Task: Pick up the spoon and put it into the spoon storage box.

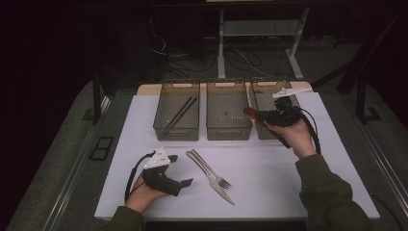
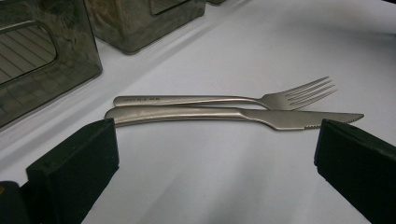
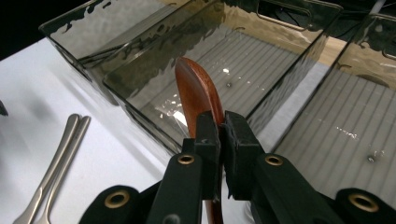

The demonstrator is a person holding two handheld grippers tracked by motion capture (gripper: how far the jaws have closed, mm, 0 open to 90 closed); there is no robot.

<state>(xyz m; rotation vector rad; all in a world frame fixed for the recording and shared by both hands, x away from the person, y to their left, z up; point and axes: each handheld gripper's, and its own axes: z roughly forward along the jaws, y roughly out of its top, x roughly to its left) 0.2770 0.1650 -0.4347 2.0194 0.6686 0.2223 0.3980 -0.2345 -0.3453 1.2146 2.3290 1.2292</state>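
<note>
My right gripper (image 1: 263, 116) (image 3: 219, 125) is shut on a reddish-brown wooden spoon (image 1: 249, 113) (image 3: 193, 90). It holds the spoon in the air, the bowl end pointing left over the right edge of the middle bin (image 1: 228, 133) (image 3: 140, 100). The spoon's handle runs back under the hand. A steel fork (image 1: 210, 169) (image 2: 210, 99) and knife (image 1: 219, 187) (image 2: 210, 114) lie side by side at the table's middle front. My left gripper (image 1: 181, 170) (image 2: 217, 140) rests low at the front left, open, with its jaws on either side of the knife and not touching it.
Three smoky clear bins stand in a row at the back of the white tabletop (image 1: 269, 178). The left bin (image 1: 176, 131) holds dark chopsticks (image 1: 180, 114). The right bin (image 1: 262, 98) (image 3: 345, 126) sits behind my right hand.
</note>
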